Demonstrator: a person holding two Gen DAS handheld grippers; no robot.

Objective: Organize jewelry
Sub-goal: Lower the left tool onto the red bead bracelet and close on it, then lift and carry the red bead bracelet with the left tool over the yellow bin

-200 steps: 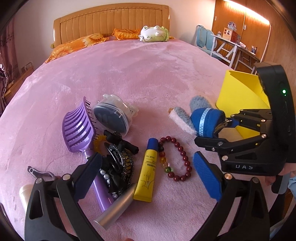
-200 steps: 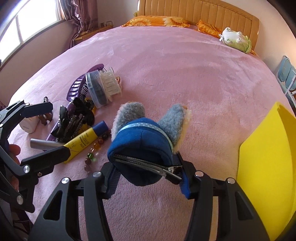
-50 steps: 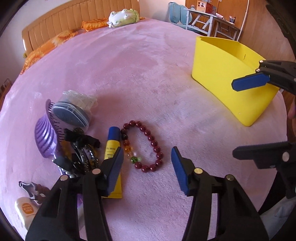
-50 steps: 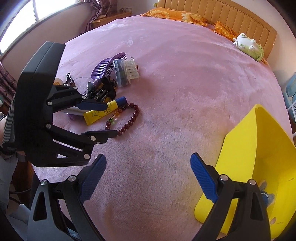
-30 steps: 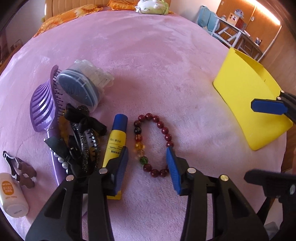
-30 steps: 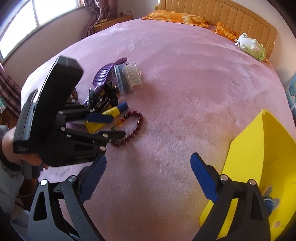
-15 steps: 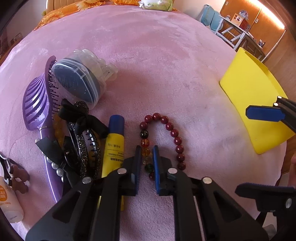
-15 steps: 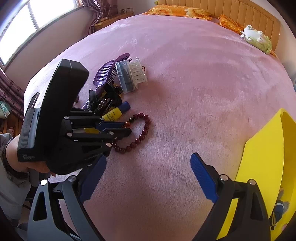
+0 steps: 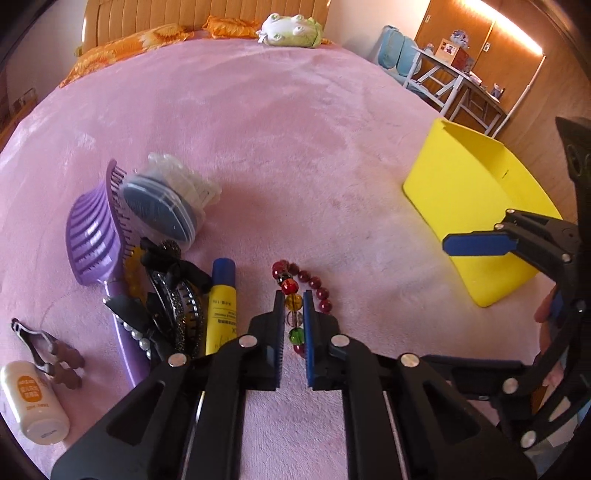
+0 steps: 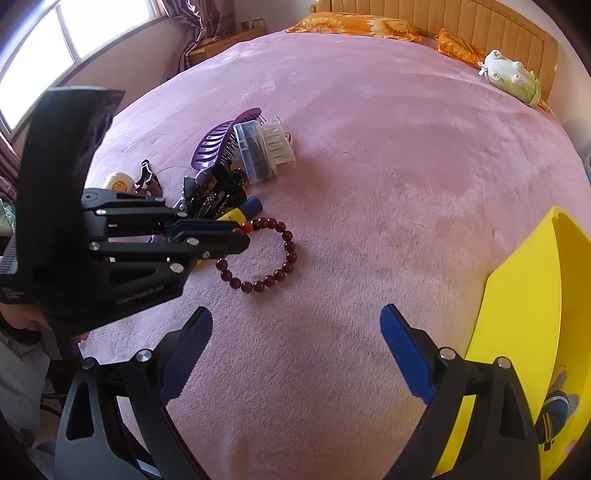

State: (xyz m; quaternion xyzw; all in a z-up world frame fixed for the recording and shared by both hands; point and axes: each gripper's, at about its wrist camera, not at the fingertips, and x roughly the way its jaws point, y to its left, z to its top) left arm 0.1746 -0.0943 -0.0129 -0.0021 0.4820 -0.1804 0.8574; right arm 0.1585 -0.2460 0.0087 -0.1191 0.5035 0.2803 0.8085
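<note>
A bead bracelet point(image 9: 295, 291) of dark red beads with a few amber, clear and green ones sits between my left gripper's blue pads. My left gripper point(image 9: 293, 295) is shut on its coloured beads. In the right wrist view the bracelet point(image 10: 266, 254) hangs from the left gripper point(image 10: 240, 230) as a loop, its low end near the pink bedspread point(image 10: 369, 166). My right gripper point(image 10: 295, 332) stands open over bare bedspread with nothing between its fingers. The yellow bin point(image 9: 476, 206) is at the right; a blue fuzzy hair clip point(image 10: 554, 410) lies inside the bin point(image 10: 517, 332).
Left of the bracelet lie a yellow tube point(image 9: 221, 302), black hair clips point(image 9: 173, 295), a purple hairbrush point(image 9: 96, 243), a clear round box point(image 9: 162, 203), nail clippers point(image 9: 40, 343) and a small white bottle point(image 9: 33, 402). A green plush toy point(image 9: 291, 26) sits by the headboard.
My left gripper closed on the bracelet's coloured beads and lifted a little; the bracelet's loop has pulled narrower and risen with it. The right gripper stayed open and still.
</note>
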